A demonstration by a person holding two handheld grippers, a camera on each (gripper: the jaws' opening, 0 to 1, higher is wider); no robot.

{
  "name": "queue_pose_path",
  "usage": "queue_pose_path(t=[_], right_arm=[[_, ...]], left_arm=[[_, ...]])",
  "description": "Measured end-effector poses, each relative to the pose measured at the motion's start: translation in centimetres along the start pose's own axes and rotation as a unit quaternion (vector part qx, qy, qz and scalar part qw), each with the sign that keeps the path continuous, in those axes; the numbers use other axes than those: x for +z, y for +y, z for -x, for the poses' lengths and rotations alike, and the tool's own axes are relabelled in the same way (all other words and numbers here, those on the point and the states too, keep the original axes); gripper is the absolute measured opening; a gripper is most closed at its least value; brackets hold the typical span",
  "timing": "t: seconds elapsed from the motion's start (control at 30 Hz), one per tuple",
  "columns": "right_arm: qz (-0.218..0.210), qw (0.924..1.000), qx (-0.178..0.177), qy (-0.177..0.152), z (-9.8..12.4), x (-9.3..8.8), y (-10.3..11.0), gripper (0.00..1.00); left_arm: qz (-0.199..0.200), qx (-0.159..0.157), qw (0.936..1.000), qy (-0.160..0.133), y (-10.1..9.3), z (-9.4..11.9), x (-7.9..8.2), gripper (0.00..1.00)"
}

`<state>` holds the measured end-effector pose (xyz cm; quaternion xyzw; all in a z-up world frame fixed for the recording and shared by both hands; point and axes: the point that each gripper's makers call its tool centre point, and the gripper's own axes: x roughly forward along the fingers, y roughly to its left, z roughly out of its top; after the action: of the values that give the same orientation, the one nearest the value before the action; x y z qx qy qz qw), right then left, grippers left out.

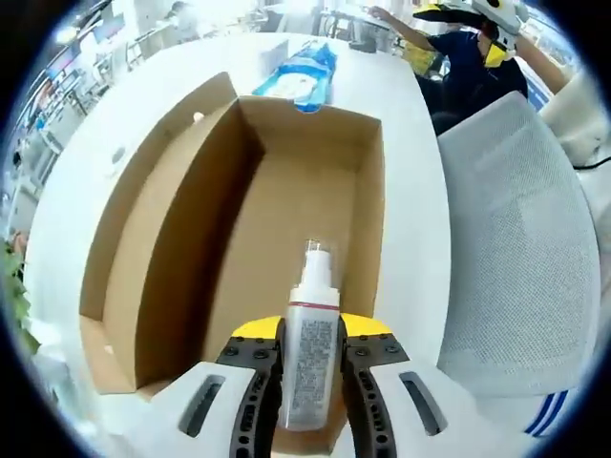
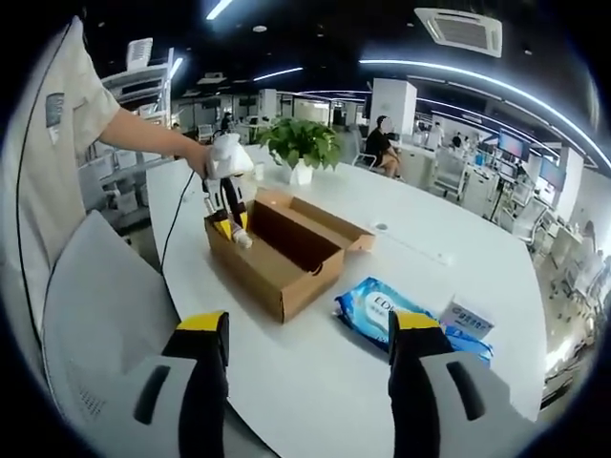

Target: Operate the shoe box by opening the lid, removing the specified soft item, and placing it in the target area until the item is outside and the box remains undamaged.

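The shoe box (image 2: pixel 279 250) stood open on the white table (image 2: pixel 401 286), lid folded back, undamaged; my left gripper (image 1: pixel 312 355) clamped a spray bottle (image 1: pixel 310 358) above its near end; my right gripper (image 2: pixel 307 355) waited wide open, empty; placing remained.

Broad white round-edged tabletop (image 2: pixel 315 372), carrying an open brown cardboard shoe box (image 2: pixel 277 272), a blue soft plastic wipes pack (image 2: pixel 382 310) just beside it, and a potted green plant (image 2: pixel 301 143) beyond.
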<state>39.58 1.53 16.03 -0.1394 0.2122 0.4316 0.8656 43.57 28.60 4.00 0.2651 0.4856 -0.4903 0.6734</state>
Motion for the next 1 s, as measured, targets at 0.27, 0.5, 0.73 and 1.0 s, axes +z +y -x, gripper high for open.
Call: queue_pose_path(t=[0.27, 0.5, 0.73, 1.0], right_arm=[[0.007, 0.9996, 0.021, -0.016, -0.7, 1.0, 1.0, 0.57], [0.023, 0.9985, 0.041, -0.027, -1.4, 2.3, 2.2, 0.54], [0.035, 0.9967, 0.065, -0.032, -2.4, 3.1, 3.6, 0.51], [0.049, 0.9937, 0.093, -0.04, -3.4, 4.1, 5.3, 0.44]], left_arm=[[0.001, 0.002, 0.9994, -0.036, -1.3, 1.9, 1.6, 0.2], [-0.012, 0.008, 0.9982, -0.058, -2.4, 3.1, 2.6, 0.2], [-0.026, 0.007, 0.9965, -0.079, -3.7, 4.1, 3.7, 0.2], [-0.041, -0.001, 0.9942, -0.1, -5.8, 5.0, 4.8, 0.2]])
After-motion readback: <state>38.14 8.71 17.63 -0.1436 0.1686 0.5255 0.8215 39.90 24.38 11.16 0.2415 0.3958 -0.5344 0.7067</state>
